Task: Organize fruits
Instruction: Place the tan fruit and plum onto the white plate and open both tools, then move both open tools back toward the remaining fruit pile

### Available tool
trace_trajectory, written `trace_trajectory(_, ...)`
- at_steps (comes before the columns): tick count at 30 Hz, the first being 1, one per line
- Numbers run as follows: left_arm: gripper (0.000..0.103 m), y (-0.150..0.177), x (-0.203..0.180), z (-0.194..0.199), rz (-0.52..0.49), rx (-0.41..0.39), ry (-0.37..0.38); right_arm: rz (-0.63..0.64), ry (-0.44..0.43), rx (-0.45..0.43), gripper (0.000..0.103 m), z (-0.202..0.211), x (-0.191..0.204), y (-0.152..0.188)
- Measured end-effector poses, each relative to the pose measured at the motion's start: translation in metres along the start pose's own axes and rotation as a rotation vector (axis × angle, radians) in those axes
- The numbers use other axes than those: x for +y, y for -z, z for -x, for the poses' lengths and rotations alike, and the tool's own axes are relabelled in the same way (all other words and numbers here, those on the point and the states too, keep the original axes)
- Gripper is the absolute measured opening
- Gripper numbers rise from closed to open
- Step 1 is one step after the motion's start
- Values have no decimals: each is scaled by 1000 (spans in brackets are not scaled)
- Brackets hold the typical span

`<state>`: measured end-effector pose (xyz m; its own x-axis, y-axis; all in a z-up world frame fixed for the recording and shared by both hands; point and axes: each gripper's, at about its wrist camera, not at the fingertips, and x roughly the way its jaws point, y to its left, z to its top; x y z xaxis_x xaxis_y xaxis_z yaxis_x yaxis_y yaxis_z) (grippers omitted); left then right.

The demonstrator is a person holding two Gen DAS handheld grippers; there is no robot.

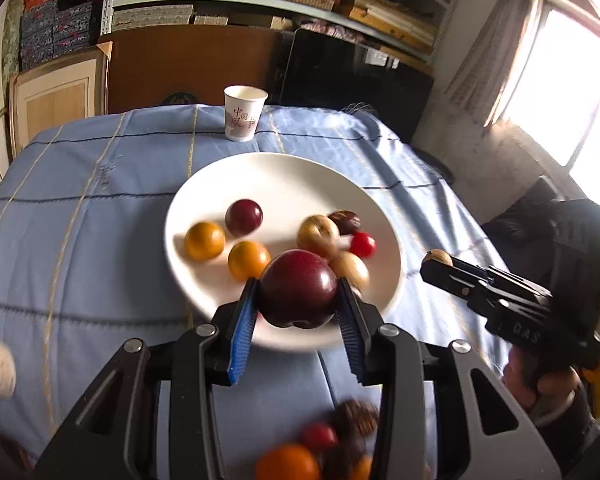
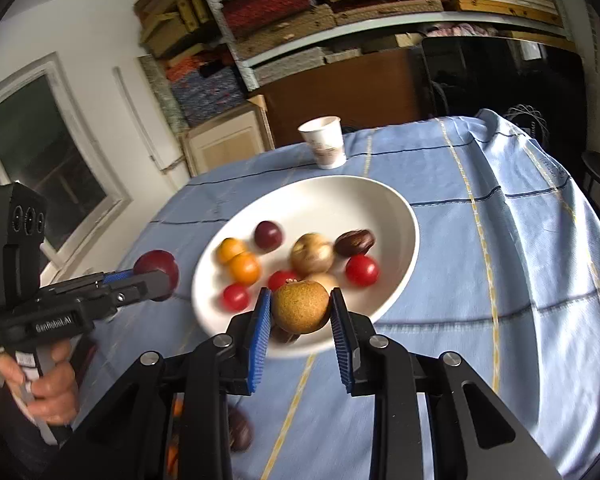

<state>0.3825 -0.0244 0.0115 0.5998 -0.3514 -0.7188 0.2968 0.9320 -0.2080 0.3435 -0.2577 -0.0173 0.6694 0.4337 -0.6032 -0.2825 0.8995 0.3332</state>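
Note:
A white plate (image 1: pixel 204 184) sits on the blue cloth and holds several small fruits: orange, dark red, tan, brown and red ones. My left gripper (image 1: pixel 298 300) is shut on a dark red plum (image 1: pixel 298 286) above the plate's near rim. It also shows in the right wrist view (image 2: pixel 156 276), left of the plate (image 2: pixel 340 196). My right gripper (image 2: pixel 300 312) is shut on a tan-brown round fruit (image 2: pixel 300 306) over the plate's near edge. In the left wrist view it (image 1: pixel 436 266) is to the right of the plate.
A white paper cup (image 1: pixel 244 114) stands behind the plate near the table's far edge. Several loose fruits (image 1: pixel 320 448) lie on the cloth close under my left gripper. Shelves with stacked boxes and a wooden cabinet stand behind the table.

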Motion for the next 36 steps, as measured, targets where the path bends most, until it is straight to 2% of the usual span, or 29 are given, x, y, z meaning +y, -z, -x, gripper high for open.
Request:
trace_trajectory(6, 38, -6, -4, -47, -37, 41, -47, -33, 33, 36, 30, -42, -16, -9)
trace_trajectory(14, 40, -8, -7, -66, -71, 55, -74, -35, 47, 47, 34, -62, -23, -10)
trace_trajectory(15, 44, -8, -8, -64, -75, 57, -83, -35, 48, 45, 46, -61, -23, -10)
trace_trajectory(16, 65, -8, -9, -61, -76, 53, -99, -38, 47, 44, 51, -60, -23, -10)
trace_trajectory(17, 82, -9, -9, -55, -73, 34, -120, -44, 47, 33, 51, -55, -23, -10)
trace_trajectory(19, 86, -9, -9, -36, -65, -31, -134, -30, 39, 16, 51, -44, -20, -10)
trace_trajectory(21, 92, -6, -7, -16, -60, -52, -123, -14, 32, -2, 52, -32, -17, -7)
trace_trajectory(22, 98, -2, -4, -4, -47, -69, -122, -9, 28, -8, 57, -25, -15, -5)
trace_trajectory(24, 98, 8, 2, 16, -8, -96, -129, -14, 19, -18, 61, -11, -15, 4)
trace_trajectory(28, 98, 47, 21, 45, 80, -107, -142, -32, -16, 15, 62, 3, -14, 28)
trace_trajectory(31, 98, 83, 37, 58, 137, -108, -171, 16, -57, 82, 62, 8, -7, 59)
trace_trajectory(34, 98, 115, 55, 62, 205, -61, -174, 79, -106, 154, 62, 15, 5, 83)
trace_trajectory(36, 98, 130, 63, 65, 238, -43, -167, 131, -115, 157, 62, 24, 15, 93)
